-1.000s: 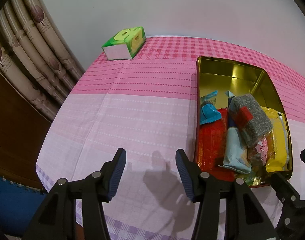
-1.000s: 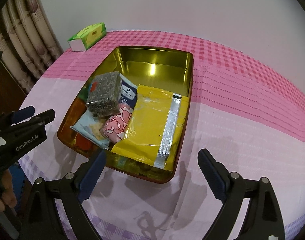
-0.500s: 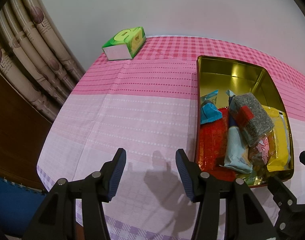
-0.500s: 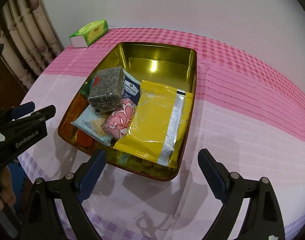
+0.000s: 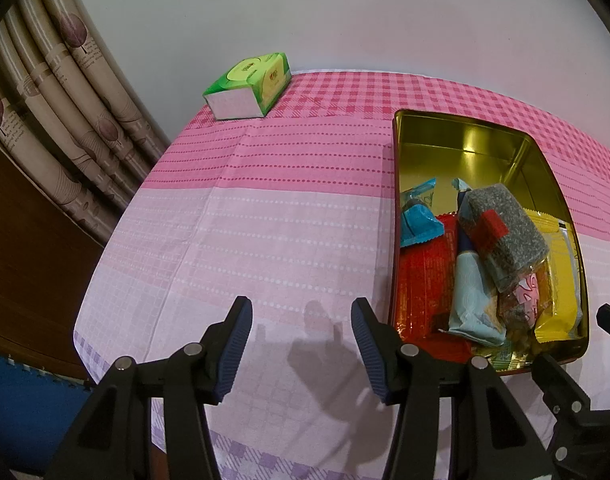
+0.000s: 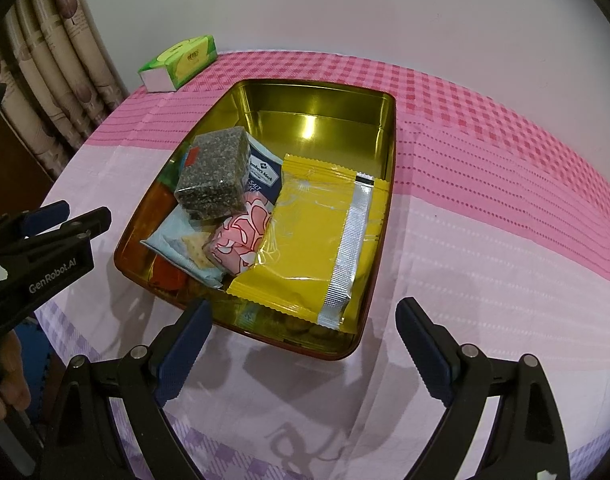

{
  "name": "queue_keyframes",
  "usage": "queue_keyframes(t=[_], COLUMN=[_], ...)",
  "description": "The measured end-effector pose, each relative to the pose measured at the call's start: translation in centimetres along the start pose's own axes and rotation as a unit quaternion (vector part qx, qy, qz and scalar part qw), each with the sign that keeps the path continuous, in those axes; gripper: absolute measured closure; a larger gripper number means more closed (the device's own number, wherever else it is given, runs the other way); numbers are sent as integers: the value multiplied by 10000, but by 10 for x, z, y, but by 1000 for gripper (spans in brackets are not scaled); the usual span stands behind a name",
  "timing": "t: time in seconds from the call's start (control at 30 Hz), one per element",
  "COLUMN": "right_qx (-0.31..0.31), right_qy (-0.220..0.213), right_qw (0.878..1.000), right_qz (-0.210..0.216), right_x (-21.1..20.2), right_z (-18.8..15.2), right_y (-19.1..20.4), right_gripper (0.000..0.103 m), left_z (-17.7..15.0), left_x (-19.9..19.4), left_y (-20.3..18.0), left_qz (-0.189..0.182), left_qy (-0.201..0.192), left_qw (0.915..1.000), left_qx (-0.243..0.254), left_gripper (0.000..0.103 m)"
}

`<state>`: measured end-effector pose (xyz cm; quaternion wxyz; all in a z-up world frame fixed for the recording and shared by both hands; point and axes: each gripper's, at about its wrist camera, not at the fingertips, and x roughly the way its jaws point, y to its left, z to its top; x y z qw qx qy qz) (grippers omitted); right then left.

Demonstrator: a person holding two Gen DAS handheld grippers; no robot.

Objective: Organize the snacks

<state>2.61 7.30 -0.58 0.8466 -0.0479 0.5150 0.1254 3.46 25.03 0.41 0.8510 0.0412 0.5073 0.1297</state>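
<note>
A gold tin tray point(image 6: 317, 100) point(image 5: 465, 136) sits on the pink tablecloth and holds several snacks in its near half: a yellow packet point(image 6: 317, 236) point(image 5: 553, 272), a grey seed bar point(image 6: 215, 174) point(image 5: 505, 232), a pink patterned packet point(image 6: 237, 244), a light blue cracker packet point(image 6: 181, 248) point(image 5: 471, 292), a red packet point(image 5: 423, 276) and a blue wrapped sweet point(image 5: 417, 220). My left gripper point(image 5: 301, 308) is open and empty above the cloth, left of the tray. It also shows in the right wrist view point(image 6: 65, 216). My right gripper point(image 6: 305, 316) is open and empty, just before the tray's near rim.
A green tissue box point(image 5: 249, 84) point(image 6: 181, 62) stands at the table's far left corner. Patterned curtains point(image 5: 57, 112) hang left of the table. The white wall runs behind the table. The table's left and near edges are close to both grippers.
Both grippers have drawn back a little from the tray, which now sits slightly farther away in the right wrist view. The jaws stay open and the snacks have not moved.
</note>
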Motion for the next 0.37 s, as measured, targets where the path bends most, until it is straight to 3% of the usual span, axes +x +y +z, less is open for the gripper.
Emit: queue_keyframes(t=[0.37], right_qx=[-4], right_qy=[20], right_qw=[10000], right_qz=[23], right_x=[1], right_z=[-1], right_y=[1], right_gripper=[12], left_z=[0], left_x=[0], left_y=[-1], left_qz=[9], left_qy=[-14], left_qw=[10000], left_qx=[14], left_gripper=[50])
